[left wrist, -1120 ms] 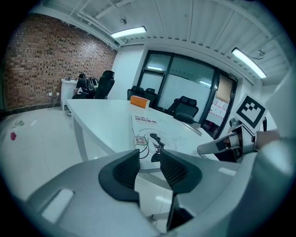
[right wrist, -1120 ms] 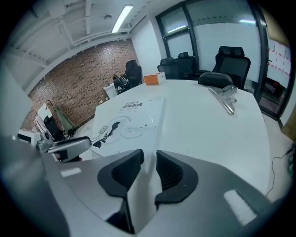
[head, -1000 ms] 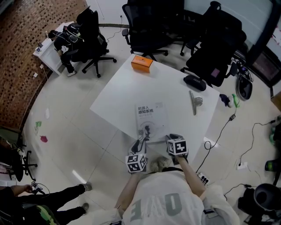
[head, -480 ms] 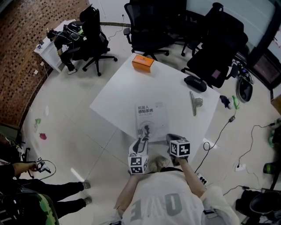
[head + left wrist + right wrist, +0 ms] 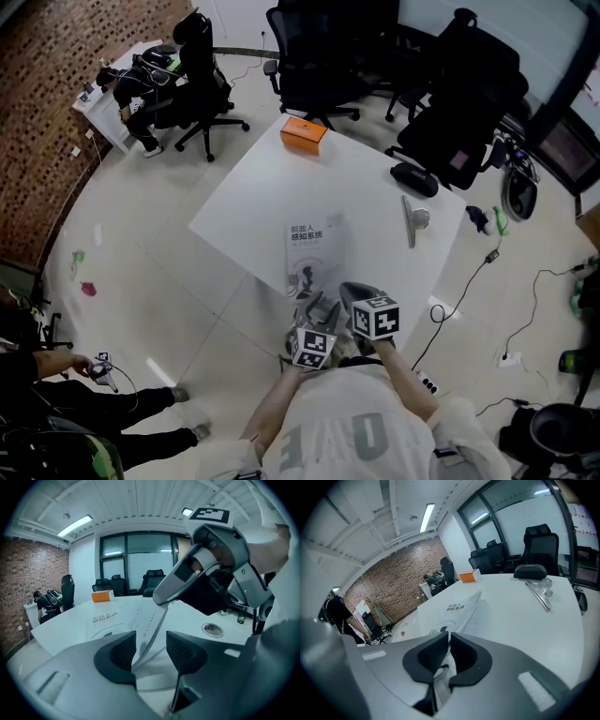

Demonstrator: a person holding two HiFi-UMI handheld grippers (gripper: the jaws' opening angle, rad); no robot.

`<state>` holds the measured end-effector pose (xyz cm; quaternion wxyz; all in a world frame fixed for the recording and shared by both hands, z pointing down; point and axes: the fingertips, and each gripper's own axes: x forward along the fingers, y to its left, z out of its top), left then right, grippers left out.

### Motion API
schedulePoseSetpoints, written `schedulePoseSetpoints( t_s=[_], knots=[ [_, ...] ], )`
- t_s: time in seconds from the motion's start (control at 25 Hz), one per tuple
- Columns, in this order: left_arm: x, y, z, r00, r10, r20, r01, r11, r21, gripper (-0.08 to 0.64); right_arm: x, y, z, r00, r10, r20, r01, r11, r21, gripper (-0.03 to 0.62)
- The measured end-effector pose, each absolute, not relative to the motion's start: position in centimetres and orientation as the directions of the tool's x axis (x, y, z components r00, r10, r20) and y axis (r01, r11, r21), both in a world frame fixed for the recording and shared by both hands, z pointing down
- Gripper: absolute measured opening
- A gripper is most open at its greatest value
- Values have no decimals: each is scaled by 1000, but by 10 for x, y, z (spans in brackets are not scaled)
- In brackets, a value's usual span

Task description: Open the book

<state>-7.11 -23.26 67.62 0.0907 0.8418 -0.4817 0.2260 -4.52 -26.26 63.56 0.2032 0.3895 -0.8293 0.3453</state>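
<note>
Head view: the book (image 5: 314, 248) lies on the white table (image 5: 253, 202), its near end at the table's near edge, just in front of the person. The right gripper (image 5: 449, 653) has just been closing and now pinches the near edge of the front cover (image 5: 461, 605), which is lifted off the pages (image 5: 480, 616) below. The left gripper (image 5: 150, 649) has just been opening; its jaws stand apart with the raised cover's edge passing between them, the pads not pressing on it.

Two containers sit on the table. An orange box (image 5: 303, 135) is at the far corner, shut, so its contents cannot be seen. A black case (image 5: 414, 178) lies near the far right edge, also shut. Near it, toward the person, is a metal clip with a round base (image 5: 417, 218).

The tabletop is bare between the book and the orange box, and to the book's left up to the table's left edge. Black office chairs (image 5: 319, 66) crowd the far side.
</note>
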Motion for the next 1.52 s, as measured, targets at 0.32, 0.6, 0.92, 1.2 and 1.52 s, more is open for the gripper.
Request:
schedulePoseSetpoints(
  t_s=[0.32, 0.6, 0.92, 1.2, 1.52],
  knots=[
    [-88, -252, 663, 294, -848, 441, -897, -404, -179, 72, -74, -262, 616, -678, -473, 563, -727, 541, -422, 26],
    [-100, -255, 642, 265, -886, 381, -934, -334, -126, 60, -75, -264, 591, -704, -510, 494, -705, 581, -406, 44],
    [-115, -259, 622, 239, -916, 321, -968, -252, 0, 49, -50, -276, 610, -608, -609, 509, -791, 522, -320, 5],
    [-111, -263, 601, 248, -932, 266, -969, -240, 65, 44, -53, -273, 688, -534, -512, 673, -836, 439, -330, 5],
    [-135, -257, 601, 191, -946, 264, -980, -168, 105, 46, -54, -272, 717, -464, -499, 732, -848, 491, -202, 5]
  ],
)
